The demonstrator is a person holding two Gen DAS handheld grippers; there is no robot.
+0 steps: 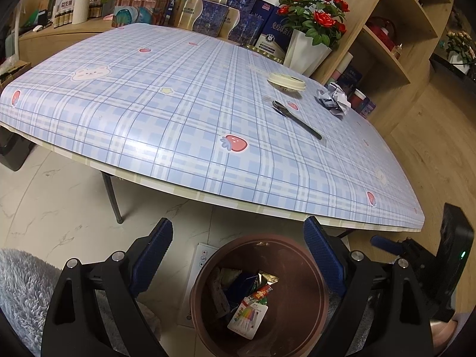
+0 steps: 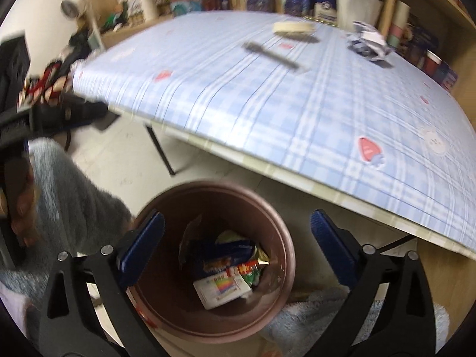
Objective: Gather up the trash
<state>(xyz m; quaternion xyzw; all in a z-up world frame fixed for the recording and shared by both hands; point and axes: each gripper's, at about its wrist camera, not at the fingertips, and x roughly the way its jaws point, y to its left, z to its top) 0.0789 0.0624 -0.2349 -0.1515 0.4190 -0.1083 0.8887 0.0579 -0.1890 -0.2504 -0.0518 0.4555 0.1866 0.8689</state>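
Observation:
A brown trash bin (image 1: 315, 270) stands on the floor in front of the table and holds several wrappers and packets (image 1: 248, 312). My left gripper (image 1: 238, 239) is open and empty, above the bin's rim. My right gripper (image 2: 238, 232) is open and empty, over the same bin (image 2: 276, 232). On the blue plaid tablecloth lie a cream cup lid (image 1: 286, 81), a black plastic spoon (image 1: 296, 120) and a crumpled paper ball (image 1: 334, 98). They also show, blurred, in the right wrist view: lid (image 2: 293, 27), spoon (image 2: 270, 53), paper ball (image 2: 369, 41).
The table (image 1: 148, 113) has a near edge just beyond the bin and a black leg (image 1: 114, 196). Red roses in a white pot (image 1: 309, 50), boxes and wooden shelves (image 1: 386, 44) stand behind it. A grey fluffy rug (image 1: 20, 282) lies at left.

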